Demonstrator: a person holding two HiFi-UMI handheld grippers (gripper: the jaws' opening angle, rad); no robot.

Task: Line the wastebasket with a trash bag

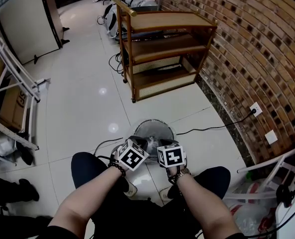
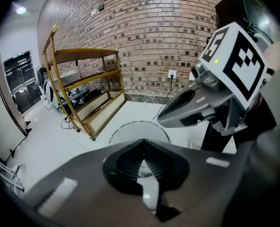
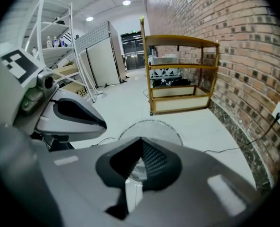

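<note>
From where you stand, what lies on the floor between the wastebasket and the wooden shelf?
Only bare white floor tile separates the wastebasket from the wooden shelf; the head view shows it.

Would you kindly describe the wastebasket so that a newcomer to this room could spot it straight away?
Start at the brick wall and its wooden shelf cart. On the white tile floor in front of the cart, just ahead of the seated person's knees, stands the wastebasket. It is the only round thing there, a thin dark rim around a pale inside.

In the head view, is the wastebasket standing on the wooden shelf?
No, the wastebasket stands on the white floor, clearly apart from the wooden shelf.
</note>
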